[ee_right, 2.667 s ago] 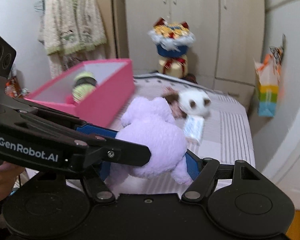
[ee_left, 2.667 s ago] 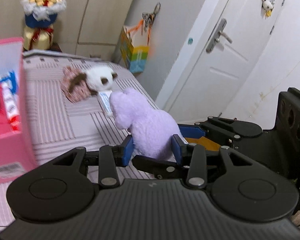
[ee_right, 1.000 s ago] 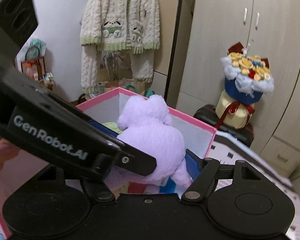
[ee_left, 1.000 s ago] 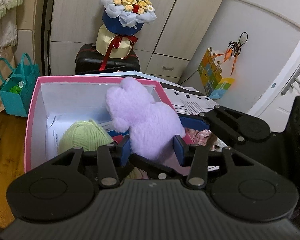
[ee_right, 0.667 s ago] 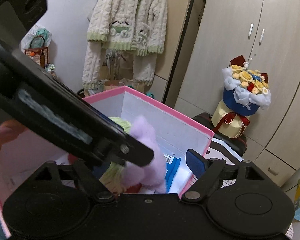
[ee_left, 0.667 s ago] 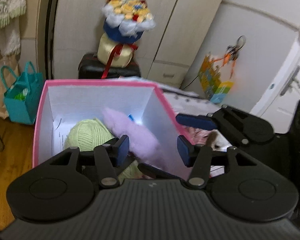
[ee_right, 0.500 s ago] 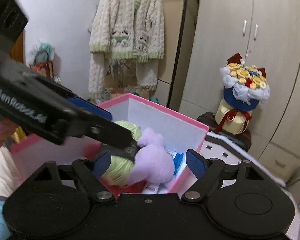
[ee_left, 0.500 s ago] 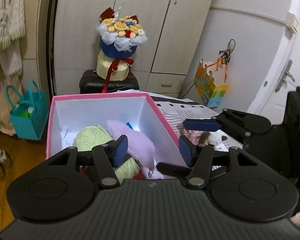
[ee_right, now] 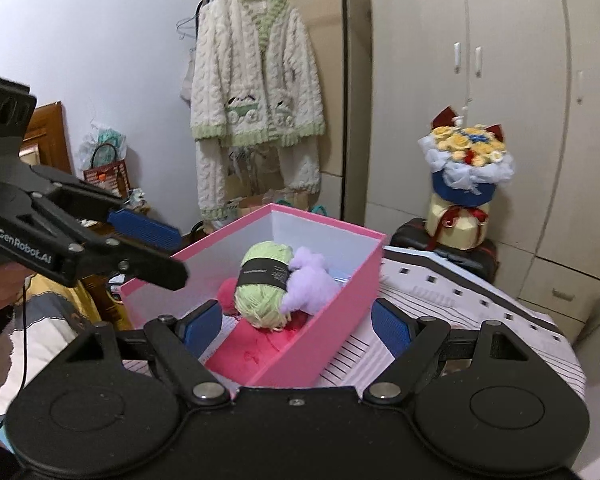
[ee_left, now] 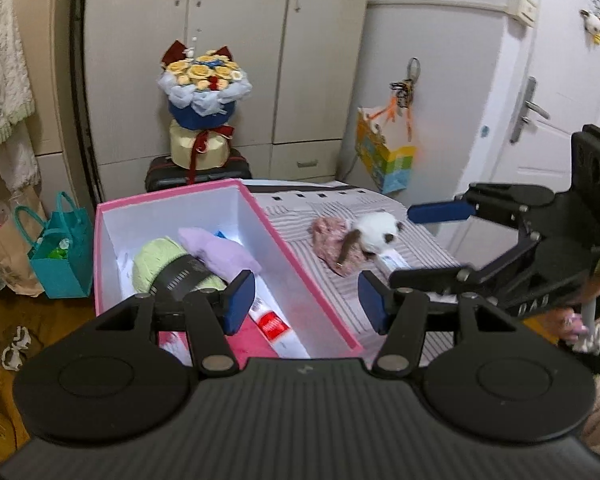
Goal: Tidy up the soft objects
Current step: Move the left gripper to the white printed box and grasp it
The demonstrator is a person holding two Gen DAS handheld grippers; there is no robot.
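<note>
Inside the box [ee_right: 332, 320] on the bed [ee_left: 416, 240], the plush [ee_right: 310, 280] lies against the yarn ball [ee_right: 260, 296] — another plush [ee_left: 374, 230] beside the box.

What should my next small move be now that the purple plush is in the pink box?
Probably swing toward the white-and-brown plush lying on the striped bed. The purple plush rests in the pink box beside the green yarn, and the left gripper and right gripper are both open and empty.

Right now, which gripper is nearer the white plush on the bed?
Right. The right gripper hangs over the bed beside the white plush; the left gripper sits over the pink box, across its wall from the plush. Both jaws have just been opening, nothing between them.
</note>
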